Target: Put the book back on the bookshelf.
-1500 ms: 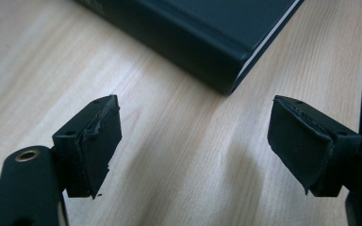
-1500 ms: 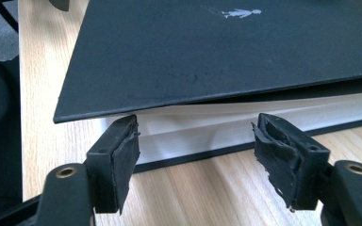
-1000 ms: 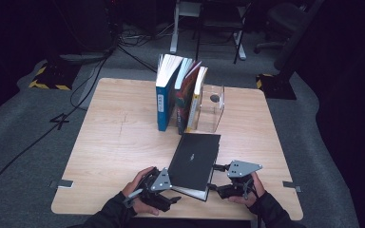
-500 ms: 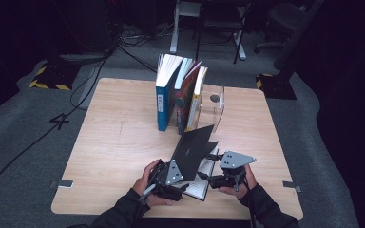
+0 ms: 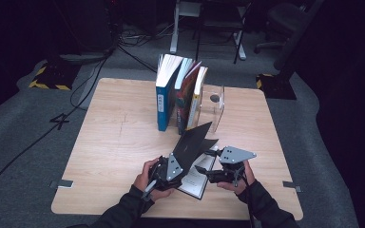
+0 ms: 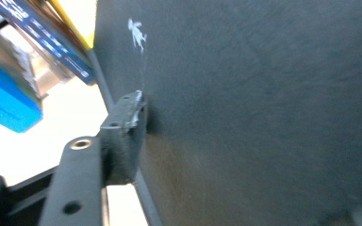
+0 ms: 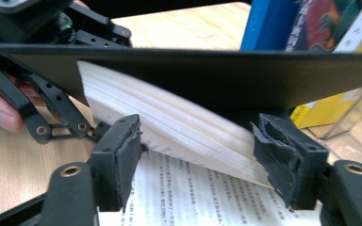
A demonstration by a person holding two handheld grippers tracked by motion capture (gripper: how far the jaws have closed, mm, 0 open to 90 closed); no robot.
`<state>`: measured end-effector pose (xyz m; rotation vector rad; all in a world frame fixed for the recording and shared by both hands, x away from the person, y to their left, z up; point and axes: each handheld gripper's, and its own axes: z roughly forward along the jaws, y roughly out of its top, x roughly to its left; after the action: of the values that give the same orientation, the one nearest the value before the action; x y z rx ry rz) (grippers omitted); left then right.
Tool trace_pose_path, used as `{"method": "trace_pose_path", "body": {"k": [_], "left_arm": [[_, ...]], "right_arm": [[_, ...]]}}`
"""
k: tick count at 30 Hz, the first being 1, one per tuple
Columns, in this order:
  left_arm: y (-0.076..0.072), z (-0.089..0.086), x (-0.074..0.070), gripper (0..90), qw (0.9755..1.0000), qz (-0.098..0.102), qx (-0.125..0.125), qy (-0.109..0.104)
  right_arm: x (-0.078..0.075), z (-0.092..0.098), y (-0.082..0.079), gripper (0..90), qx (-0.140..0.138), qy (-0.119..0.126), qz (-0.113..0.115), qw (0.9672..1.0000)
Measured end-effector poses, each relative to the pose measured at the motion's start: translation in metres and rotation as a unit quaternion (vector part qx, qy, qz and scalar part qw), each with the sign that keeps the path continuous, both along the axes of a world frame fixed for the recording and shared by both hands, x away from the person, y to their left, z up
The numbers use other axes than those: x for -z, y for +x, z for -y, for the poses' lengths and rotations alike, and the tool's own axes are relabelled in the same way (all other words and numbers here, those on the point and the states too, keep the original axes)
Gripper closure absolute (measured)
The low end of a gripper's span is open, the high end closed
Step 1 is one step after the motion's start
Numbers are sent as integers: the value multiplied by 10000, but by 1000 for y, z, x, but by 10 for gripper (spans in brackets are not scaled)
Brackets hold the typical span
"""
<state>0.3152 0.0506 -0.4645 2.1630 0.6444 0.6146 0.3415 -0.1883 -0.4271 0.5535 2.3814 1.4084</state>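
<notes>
At the desk's (image 5: 109, 142) six o'clock edge, left tool (image 5: 167, 172), jaws just closing, clamps the black book's (image 5: 192, 142) raised cover; right tool (image 5: 208, 173), at three o'clock, stands apart around the page block.

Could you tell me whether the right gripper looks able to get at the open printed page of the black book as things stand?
Probably yes: the right gripper hovers just over the printed page, jaws open, while the left gripper props the black cover up and clear.
</notes>
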Motion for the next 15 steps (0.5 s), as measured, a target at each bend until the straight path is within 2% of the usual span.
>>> {"method": "trace_pose_path", "body": {"k": [3, 5, 8, 9, 10, 15], "left_arm": [[-2, -2, -2, 470, 9999, 120, 37, 41], [-1, -6, -5, 496, 9999, 134, 74, -10], [0, -15, -7, 545, 9995, 155, 94, -241], [-1, -19, -8, 563, 9991, 221, 104, -343], [-1, -21, -8, 579, 9988, 198, 124, -425], [-1, -29, -8, 582, 9965, 39, 500, -674]], "right_arm": [[0, 4, 0, 330, 23, -22, 8, 10000], [0, 10, 0, 330, 56, -78, 28, 10000], [1, 21, 2, 331, 152, -49, 19, 9999], [3, 26, 3, 331, 179, -86, 19, 9998], [6, 30, 3, 331, 231, -161, 19, 9996], [16, 50, 7, 334, 397, -375, -61, 9985]]}}
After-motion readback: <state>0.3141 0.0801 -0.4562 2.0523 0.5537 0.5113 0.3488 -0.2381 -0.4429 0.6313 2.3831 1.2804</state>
